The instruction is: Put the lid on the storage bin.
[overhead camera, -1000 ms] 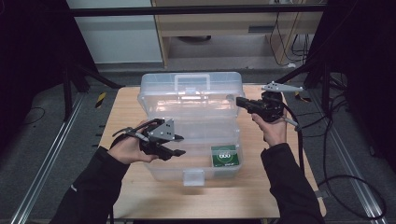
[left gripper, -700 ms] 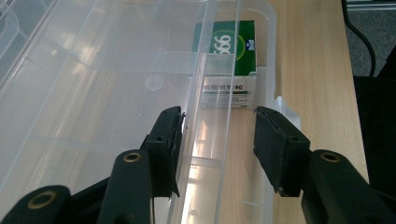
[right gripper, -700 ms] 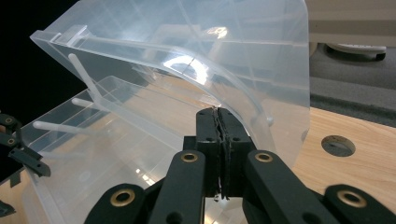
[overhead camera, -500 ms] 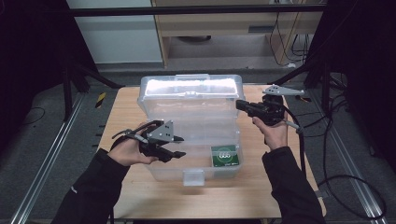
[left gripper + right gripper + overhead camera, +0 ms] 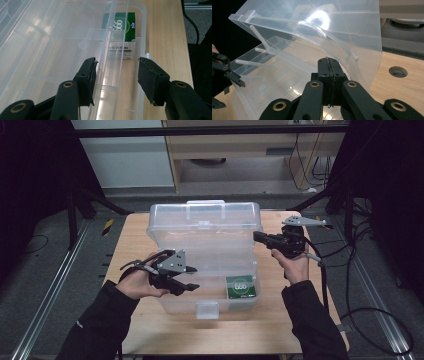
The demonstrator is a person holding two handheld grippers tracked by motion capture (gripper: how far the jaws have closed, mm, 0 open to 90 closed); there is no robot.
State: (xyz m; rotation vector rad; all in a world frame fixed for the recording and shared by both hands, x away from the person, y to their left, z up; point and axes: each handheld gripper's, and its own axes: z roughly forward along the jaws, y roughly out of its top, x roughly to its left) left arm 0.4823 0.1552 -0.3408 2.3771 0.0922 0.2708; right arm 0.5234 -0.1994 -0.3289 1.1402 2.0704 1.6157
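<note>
Clearly the work centres on the clear plastic storage box [image 5: 205,265], which sits in the middle of the wooden desk [image 5: 280,320] with its hinged lid [image 5: 205,222] raised toward the far side. I judge the box light and fairly stiff, though its thin walls would flex under a hard squeeze, and the glossy plastic looks slippery, so a hold on a rim or lip seems safer than one on a flat panel. The lid carries a moulded handle along its top edge, and a small latch tab [image 5: 207,310] hangs at the near front wall. Inside, low moulded ribs divide the floor, and a green carton [image 5: 241,286] with white print lies flat near the right front corner.

The left claw [image 5: 187,277] hovers at the box's left front, its black padded jaws standing apart and straddling the front rim without pressing on it in the left gripper view; they have just been opening, and only the rim runs between them. The right claw [image 5: 259,238] is clenched, its jaws meeting with nothing visibly pinched between them, and its tip rests against the right end of the raised lid, as if propping or steering it.

Matte dark flooring surrounds the pale, smooth-grained desk, and black cables [image 5: 370,270] trail at the right.
</note>
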